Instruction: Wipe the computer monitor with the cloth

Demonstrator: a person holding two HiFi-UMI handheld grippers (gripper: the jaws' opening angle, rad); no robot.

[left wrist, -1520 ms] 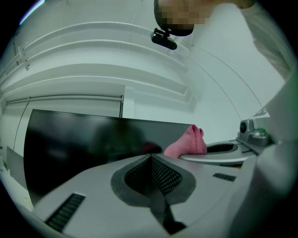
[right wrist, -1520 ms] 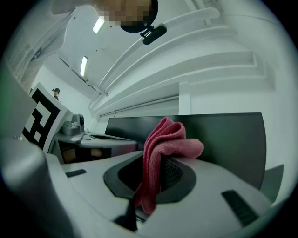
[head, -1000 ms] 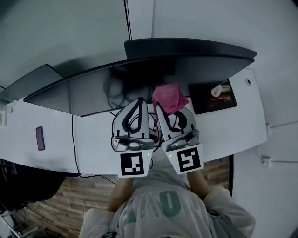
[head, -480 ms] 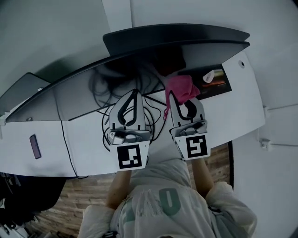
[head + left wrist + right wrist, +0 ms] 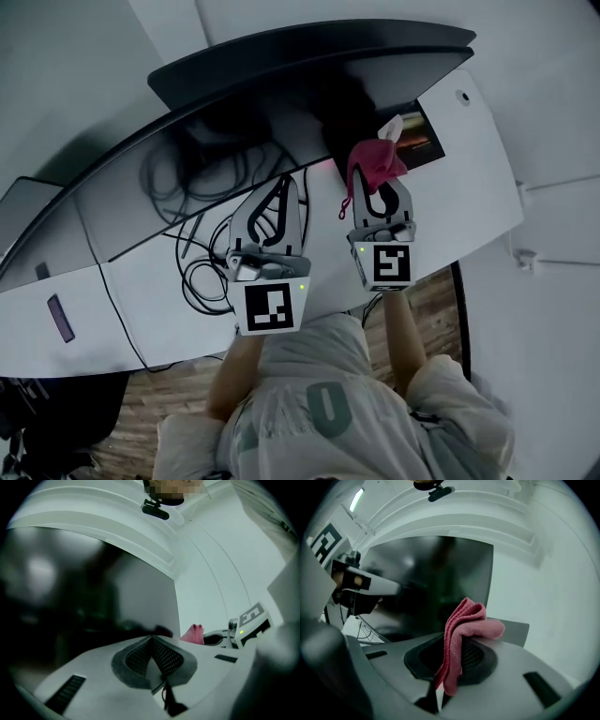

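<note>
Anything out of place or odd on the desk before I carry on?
Only a loose tangle of black cables sprawls over the desk below the monitor, beside the left tongs; it could snag. The pink cloth sits bunched in the right tongs.

A person in a pale top point(image 5: 319, 403) with large green lettering, sleeves bunched at the elbows, carries the left gripper point(image 5: 283, 187) and right gripper point(image 5: 379, 192), both grey-white shells with dark mesh-textured pads point(image 5: 165, 656), each bearing a black-and-white marker cube point(image 5: 272, 321) and a small green light point(image 5: 302, 288)
</note>
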